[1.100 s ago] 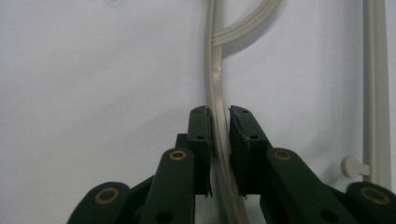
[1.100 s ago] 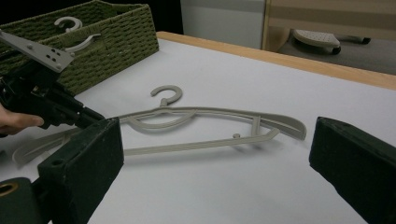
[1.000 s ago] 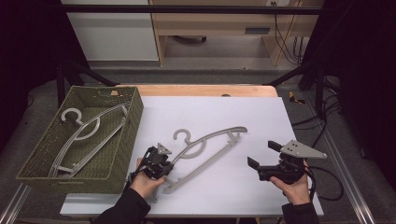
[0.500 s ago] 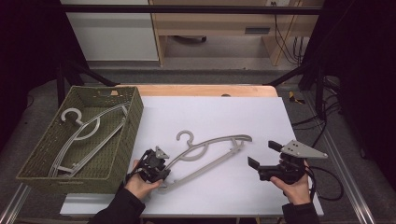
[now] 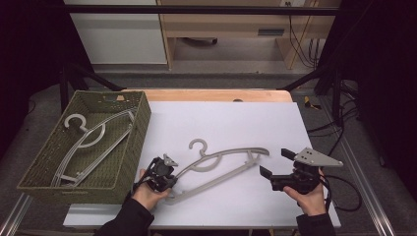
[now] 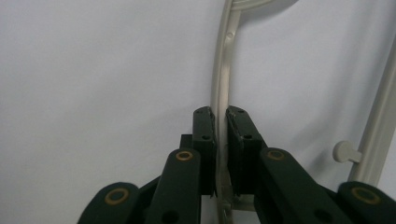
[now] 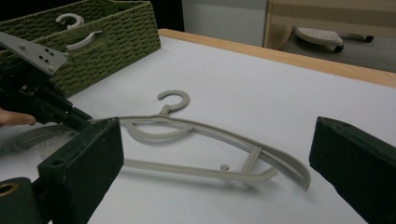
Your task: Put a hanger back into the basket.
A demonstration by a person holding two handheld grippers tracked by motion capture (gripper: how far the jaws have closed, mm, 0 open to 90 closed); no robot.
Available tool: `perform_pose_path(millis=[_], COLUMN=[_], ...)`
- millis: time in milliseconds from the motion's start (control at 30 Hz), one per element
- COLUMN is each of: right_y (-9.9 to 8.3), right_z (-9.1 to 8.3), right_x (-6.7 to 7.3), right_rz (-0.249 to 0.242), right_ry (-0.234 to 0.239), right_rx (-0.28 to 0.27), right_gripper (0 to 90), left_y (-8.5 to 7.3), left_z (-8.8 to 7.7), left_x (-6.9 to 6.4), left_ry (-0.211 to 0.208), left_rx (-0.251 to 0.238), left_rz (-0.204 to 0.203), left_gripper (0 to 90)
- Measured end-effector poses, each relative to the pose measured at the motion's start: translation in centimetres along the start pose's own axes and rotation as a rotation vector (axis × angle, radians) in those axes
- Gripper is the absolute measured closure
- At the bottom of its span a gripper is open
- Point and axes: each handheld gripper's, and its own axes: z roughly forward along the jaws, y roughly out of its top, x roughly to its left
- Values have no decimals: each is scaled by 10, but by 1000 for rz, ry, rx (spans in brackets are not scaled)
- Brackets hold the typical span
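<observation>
Since the earlier frame, our left gripper (image 6: 221, 154) has just closed its jaws on the hanger (image 5: 223, 157), which has rotated on the table (image 5: 221, 118); the right gripper (image 5: 279, 169) waits wide open. We judge it ready for the basket (image 5: 140, 128).

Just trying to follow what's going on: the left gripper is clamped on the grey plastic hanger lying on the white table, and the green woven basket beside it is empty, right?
Not quite: the green woven basket is not empty. The high view shows another grey hanger lying inside it. The rest holds: the left gripper is clamped on the grey plastic hanger lying on the white table, as the left gripper view shows.
</observation>
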Motion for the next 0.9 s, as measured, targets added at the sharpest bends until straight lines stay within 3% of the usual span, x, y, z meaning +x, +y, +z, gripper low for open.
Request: perform_pose_path(millis=[367,633,900], right_y=[0,0,1], right_z=[-4,-5,-11], right_x=[-3,-4,-7], right_rz=[15,10,11], right_ry=[-4,-7,-14], right_rx=[-14,-13,-27], right_gripper=[35,35,36], left_y=[-1,1,3], left_z=[-15,-35,-61], left_x=[5,6,14], left_ry=[-51,-41,14], left_rx=[-117,-200,-272], left_rz=[-27,-18,-29], left_gripper=[830,830,829])
